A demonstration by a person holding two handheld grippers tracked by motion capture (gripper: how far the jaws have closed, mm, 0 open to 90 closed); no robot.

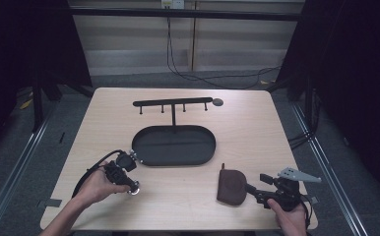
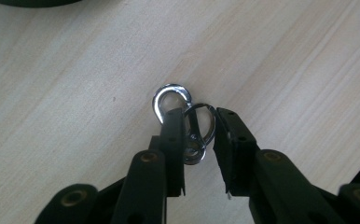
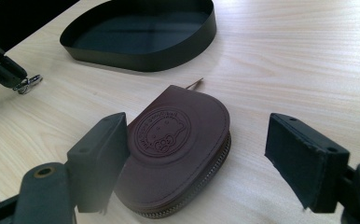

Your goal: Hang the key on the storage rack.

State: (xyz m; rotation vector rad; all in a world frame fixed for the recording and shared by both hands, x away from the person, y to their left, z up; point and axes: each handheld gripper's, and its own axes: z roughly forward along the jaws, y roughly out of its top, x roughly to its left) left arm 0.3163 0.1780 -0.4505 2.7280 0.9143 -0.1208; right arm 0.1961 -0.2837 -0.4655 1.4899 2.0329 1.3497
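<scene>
Black jaws of the left gripper (image 2: 199,135) rise from the bottom of the left gripper view and straddle a small silver key clip (image 2: 183,122) lying on the pale wooden table (image 2: 66,93). One jaw lies over the clip's left part, its tip touching the metal; the other stands just to the right of the clip's thin ring, with a sliver of table showing between pad and ring. The jaws are only a little apart, and whether they actually pinch the clip cannot be told. The clip's lower end is hidden behind the left jaw. In the high view this left gripper (image 1: 129,184) sits at the lower left of the frame, where the clip is only a bright speck at its tip.

At the lower right of the high view, the right gripper (image 1: 249,188) points left at a brown leather pouch (image 1: 231,187). Its own view shows the jaws spread wide, released, one on each side of the pouch (image 3: 178,149); the left jaw overlaps the pouch's edge in the picture, the right jaw stands well apart from it. A round embossed stamp on the pouch is too small to read.

An oval black tray (image 1: 173,145) lies at the centre of the table, with a black hook rack (image 1: 172,103) behind it.
</scene>
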